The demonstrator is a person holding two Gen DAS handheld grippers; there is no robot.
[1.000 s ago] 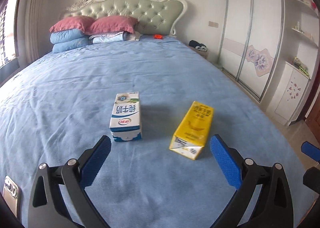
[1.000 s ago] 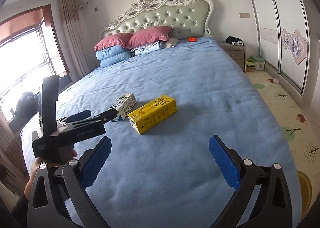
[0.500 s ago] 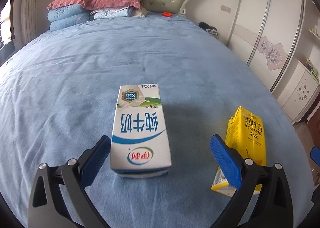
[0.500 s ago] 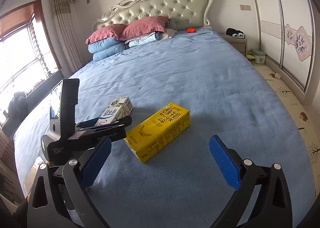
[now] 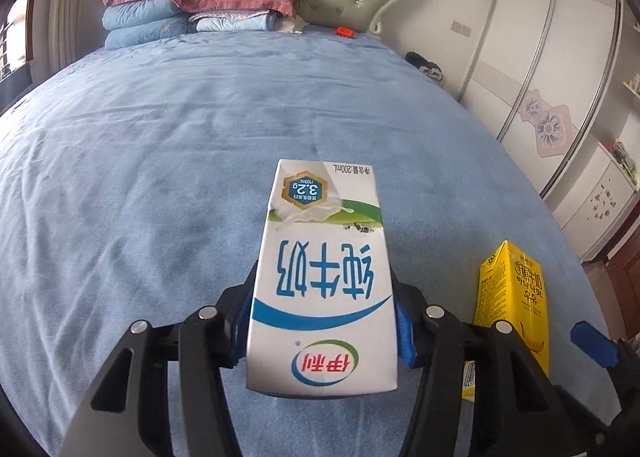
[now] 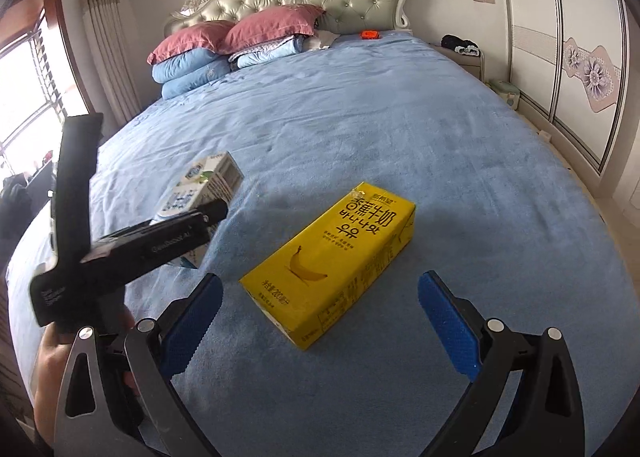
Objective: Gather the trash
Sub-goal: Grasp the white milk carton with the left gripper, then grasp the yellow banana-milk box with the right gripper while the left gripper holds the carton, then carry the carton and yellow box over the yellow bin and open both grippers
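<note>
Right hand-held gripper (image 6: 320, 317) — black slotted arms, silver screws, blue ribbed pads (image 6: 192, 317); left (image 5: 322, 321) identical.

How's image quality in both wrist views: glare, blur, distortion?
Left wrist: sharp, the white milk carton legible, strong fisheye bending on the wardrobe. Right wrist: window blown out, left gripper slightly blurred, yellow carton crisp, soft shadow beside it.

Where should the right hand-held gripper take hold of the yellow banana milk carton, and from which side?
Grip the yellow banana milk carton across its two long narrow sides, near its middle, coming from above: it lies flat on the blue bedspread, slanted, so turn the right hand-held gripper to match.
</note>
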